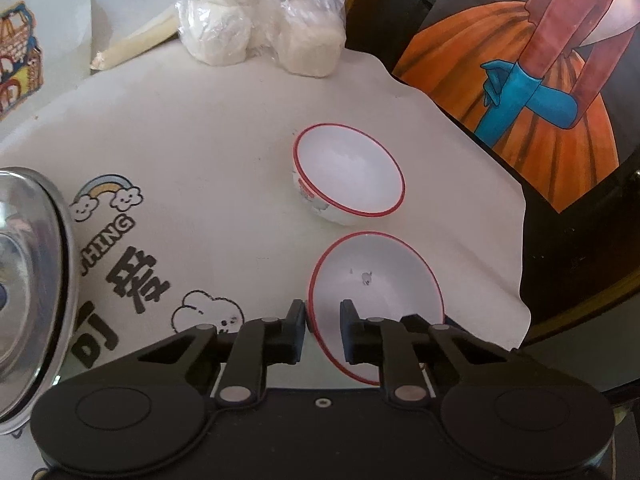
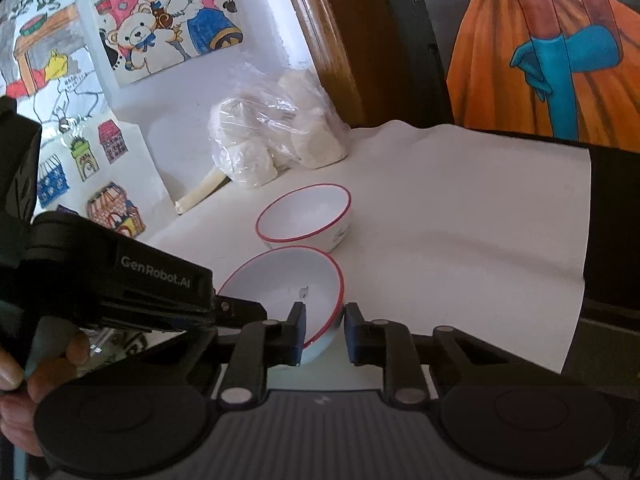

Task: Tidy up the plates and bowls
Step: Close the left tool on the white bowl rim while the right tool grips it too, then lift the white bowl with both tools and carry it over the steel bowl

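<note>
Two white bowls with red rims sat close together on a white cloth (image 1: 208,152) spread over the tabletop. The near bowl (image 1: 376,280) was tipped up on its side. The left claw (image 1: 323,330) was clamped on that bowl's rim at its left edge, one finger outside the wall and the other inside. In the right wrist view the same near bowl (image 2: 288,284) was also held by the right claw (image 2: 325,330), which pinched the rim on the bowl's right side, again with one finger inside and one outside. The left claw (image 2: 224,308) reached in from the left of that view, and a hand (image 2: 24,384) showed beneath it at the left edge.

The far bowl (image 1: 348,174) stood upright just beyond the held one, very near it; whether they touched could not be told. Behind the bowls, by the wall, lay a clear plastic bag of white buns (image 1: 260,16). A shiny metal lid (image 1: 28,280) lay at the left edge of the cloth. A painting of an orange skirt (image 1: 540,80) leaned at the right.
</note>
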`<action>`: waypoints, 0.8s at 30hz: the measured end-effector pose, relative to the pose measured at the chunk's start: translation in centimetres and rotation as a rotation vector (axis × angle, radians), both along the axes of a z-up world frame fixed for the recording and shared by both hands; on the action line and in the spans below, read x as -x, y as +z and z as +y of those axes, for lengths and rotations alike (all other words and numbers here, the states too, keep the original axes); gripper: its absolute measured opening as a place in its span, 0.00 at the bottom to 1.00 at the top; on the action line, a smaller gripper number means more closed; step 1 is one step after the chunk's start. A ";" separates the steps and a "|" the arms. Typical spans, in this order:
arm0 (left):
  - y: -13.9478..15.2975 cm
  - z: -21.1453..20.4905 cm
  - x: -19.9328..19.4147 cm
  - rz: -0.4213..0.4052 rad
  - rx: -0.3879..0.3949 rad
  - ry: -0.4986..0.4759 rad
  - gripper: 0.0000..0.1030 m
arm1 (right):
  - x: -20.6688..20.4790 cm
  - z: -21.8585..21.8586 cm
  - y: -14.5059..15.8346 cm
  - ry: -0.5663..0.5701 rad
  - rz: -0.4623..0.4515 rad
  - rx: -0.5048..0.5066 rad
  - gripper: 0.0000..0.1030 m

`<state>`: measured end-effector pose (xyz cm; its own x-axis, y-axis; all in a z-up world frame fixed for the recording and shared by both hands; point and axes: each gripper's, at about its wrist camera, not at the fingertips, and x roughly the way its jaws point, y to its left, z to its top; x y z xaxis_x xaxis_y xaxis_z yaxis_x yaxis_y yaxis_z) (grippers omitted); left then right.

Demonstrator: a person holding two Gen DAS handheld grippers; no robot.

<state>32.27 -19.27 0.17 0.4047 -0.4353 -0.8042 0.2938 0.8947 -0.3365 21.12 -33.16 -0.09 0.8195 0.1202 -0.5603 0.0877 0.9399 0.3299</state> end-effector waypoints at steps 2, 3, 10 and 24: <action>0.3 0.3 0.3 -0.005 0.005 0.006 0.19 | 0.4 0.2 0.2 -0.002 -0.006 -0.005 0.22; 0.5 0.3 0.5 -0.006 0.006 0.007 0.19 | 0.6 0.3 0.3 -0.004 -0.009 -0.005 0.22; 2.5 1.4 2.4 -0.037 0.028 0.011 0.19 | 2.5 1.0 2.1 -0.004 -0.057 0.000 0.22; 6.8 5.9 9.3 -0.136 0.100 0.049 0.19 | 7.8 4.3 6.4 0.028 -0.157 0.014 0.22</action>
<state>22.96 -13.33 6.94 0.5295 -0.4879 -0.6940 0.2998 0.8729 -0.3849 13.33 -28.87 6.28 0.8938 0.1371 -0.4271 0.0098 0.9460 0.3241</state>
